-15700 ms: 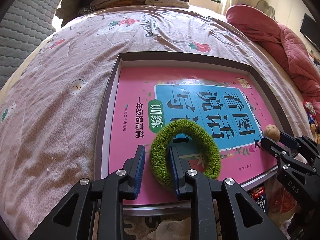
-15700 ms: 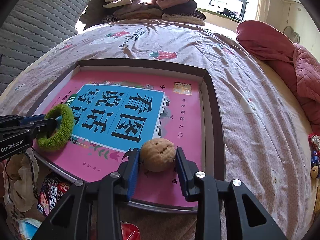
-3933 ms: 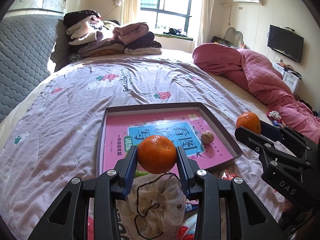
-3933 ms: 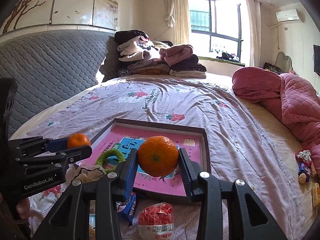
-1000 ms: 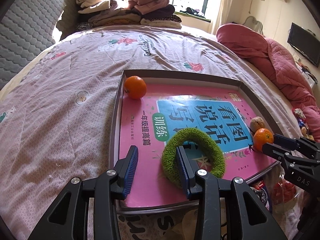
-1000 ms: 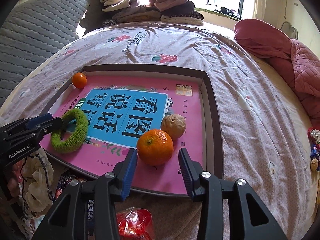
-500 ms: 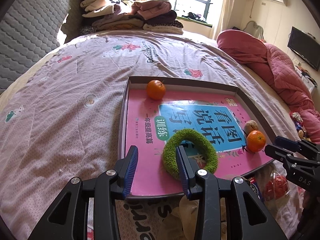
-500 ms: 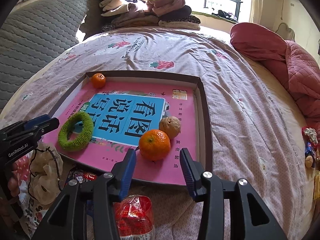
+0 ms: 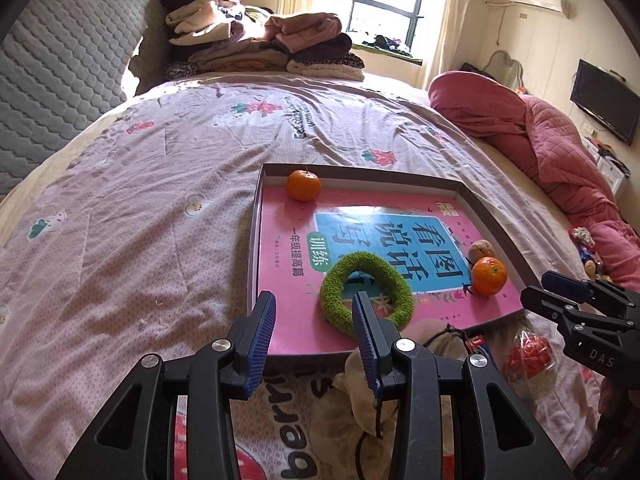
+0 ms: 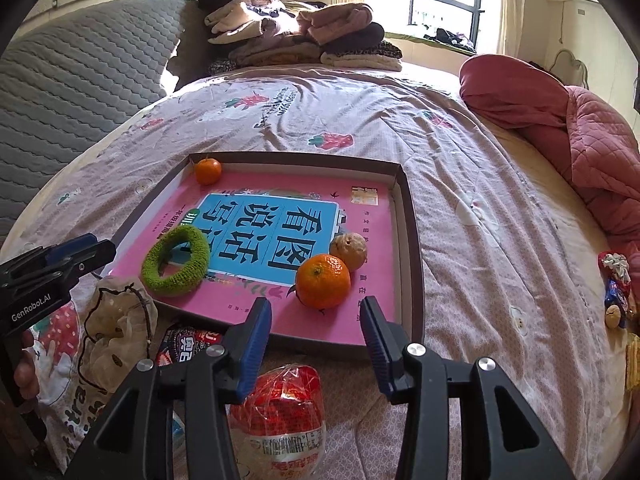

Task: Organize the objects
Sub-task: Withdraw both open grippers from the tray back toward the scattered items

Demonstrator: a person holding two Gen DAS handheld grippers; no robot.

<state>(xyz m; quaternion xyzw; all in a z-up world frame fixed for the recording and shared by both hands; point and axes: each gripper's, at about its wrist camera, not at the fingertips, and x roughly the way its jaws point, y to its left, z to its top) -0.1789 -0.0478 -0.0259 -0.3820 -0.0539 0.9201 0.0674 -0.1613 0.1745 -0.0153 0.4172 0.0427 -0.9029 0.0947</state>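
The right gripper (image 10: 316, 334) is hanging with its blue-padded jaws apart and nothing between them; they have just been opening, and the nearer orange (image 10: 323, 281) is now sitting free on the pink book cover (image 10: 280, 312) just beyond the fingertips, touching neither pad. The walnut (image 10: 349, 251) is lying right behind that orange, touching it or nearly so. Below the gripper, off the tray, a red-netted packet (image 10: 280, 404) is lying on the bedspread.

The left gripper (image 9: 314, 334) is likewise released, its jaws standing partly open and gripping nothing. Its right-hand finger is showing in front of the near edge of the green fuzzy ring (image 9: 366, 288), which is lying flat on the book; whether the pad is touching it cannot be told, but the ring is not clamped. The other finger is hovering over the tray's near left corner.

All four things are resting inside the shallow brown tray (image 9: 256, 216), which is holding the book on the flowered bedspread (image 9: 140, 220). A second orange (image 9: 304, 185) is sitting in the tray's far left corner, well apart from the ring, while the first orange and the walnut are lying near the right rim. A crumpled cloth pouch (image 10: 116, 320) and snack packets are lying on the bed in front of the tray. Folded clothes (image 9: 260, 48) are piled at the head of the bed, and a pink quilt (image 9: 540, 144) is bunched along its right side.
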